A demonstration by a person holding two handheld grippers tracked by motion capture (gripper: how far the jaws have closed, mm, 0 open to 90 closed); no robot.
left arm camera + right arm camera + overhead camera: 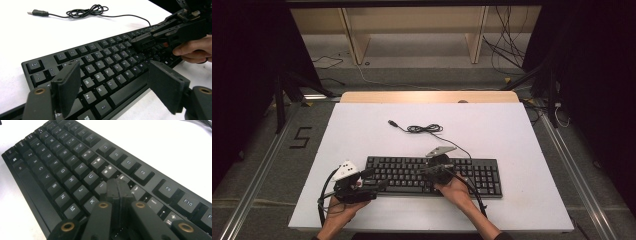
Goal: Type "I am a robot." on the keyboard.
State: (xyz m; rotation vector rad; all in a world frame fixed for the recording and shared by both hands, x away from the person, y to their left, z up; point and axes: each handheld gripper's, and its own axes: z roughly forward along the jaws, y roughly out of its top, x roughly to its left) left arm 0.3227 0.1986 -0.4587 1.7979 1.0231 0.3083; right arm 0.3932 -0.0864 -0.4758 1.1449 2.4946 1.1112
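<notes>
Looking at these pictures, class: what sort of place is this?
Probably a lab recording station, not an office: a white table bearing one unplugged keyboard, dark stands beside it, loose cables on the floor, and a number marked there.

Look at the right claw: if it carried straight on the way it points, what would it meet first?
Probably the keyboard: the shut right claw angles down over the keys near I and K, though depth is unclear.

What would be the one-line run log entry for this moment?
right claw: shut, tip on keyboard keys | left claw: open, over left end | cable: unplugged
</notes>
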